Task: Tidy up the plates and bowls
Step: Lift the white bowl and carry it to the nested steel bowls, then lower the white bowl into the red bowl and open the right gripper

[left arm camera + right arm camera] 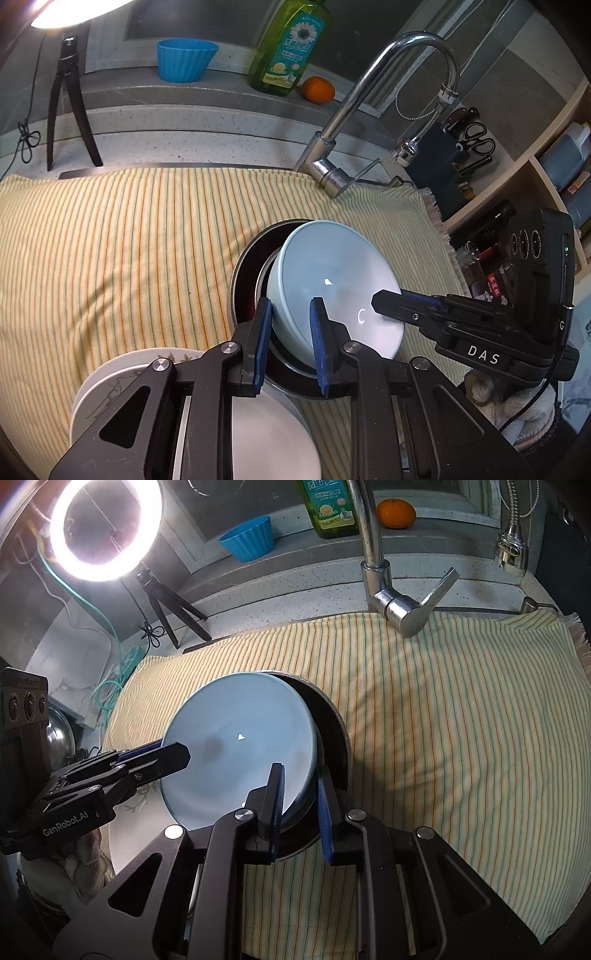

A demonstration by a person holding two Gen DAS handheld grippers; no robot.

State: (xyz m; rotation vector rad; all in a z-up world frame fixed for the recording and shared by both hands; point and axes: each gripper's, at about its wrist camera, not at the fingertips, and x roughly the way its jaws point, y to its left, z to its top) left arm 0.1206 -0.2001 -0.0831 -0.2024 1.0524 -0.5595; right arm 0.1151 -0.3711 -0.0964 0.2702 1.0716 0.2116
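Both my left tongs and right tongs clamp the tilted pale-blue bowl by opposite rims (over the dark pot).

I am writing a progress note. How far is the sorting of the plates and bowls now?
Done: white plates already lie stacked on the striped cloth. In hand: the left gripper and right gripper both clamp the rim of the light blue bowl, which sits tilted in the dark metal-rimmed bowl, not yet nested flat. Left: settling it level and letting go. No other loose dishes are visible.
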